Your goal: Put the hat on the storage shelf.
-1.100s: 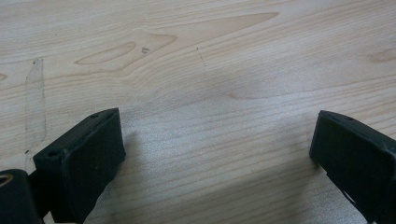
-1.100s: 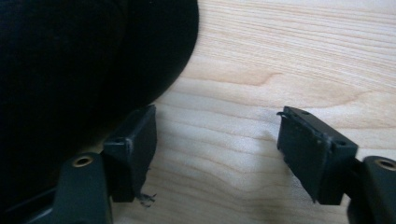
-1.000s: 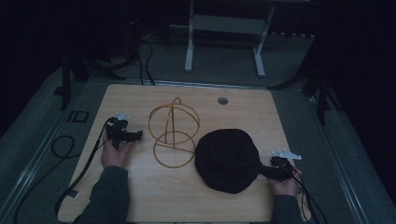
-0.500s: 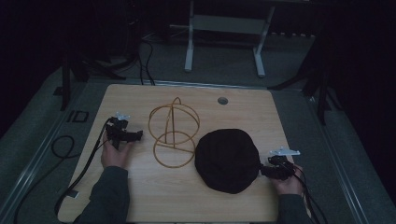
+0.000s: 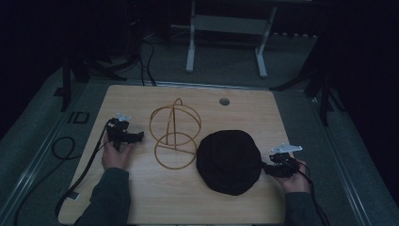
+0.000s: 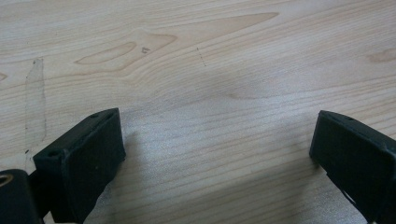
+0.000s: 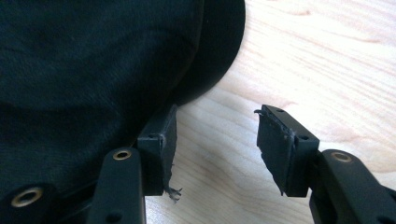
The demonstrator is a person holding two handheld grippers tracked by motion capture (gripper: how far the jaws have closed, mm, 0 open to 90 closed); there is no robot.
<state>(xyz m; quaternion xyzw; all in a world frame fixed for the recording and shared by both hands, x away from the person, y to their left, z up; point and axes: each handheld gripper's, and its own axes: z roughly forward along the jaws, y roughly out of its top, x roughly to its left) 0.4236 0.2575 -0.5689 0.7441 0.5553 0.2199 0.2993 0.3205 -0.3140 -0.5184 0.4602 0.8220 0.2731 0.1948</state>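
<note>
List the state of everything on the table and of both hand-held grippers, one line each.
black cap: lying flat on the table, brim toward the right hand-held gripper.
wire hat stand: upright, bare, apart from the cap.
left hand-held gripper: jaws wide open over bare wood.
right hand-held gripper: jaws have just been closing; one jaw against the cap's edge, nothing pinched between them yet.
table: wooden, with a small round grommet near the far edge.

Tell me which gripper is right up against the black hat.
The right gripper, at the black hat's right edge; the left gripper rests apart over bare table.
</note>
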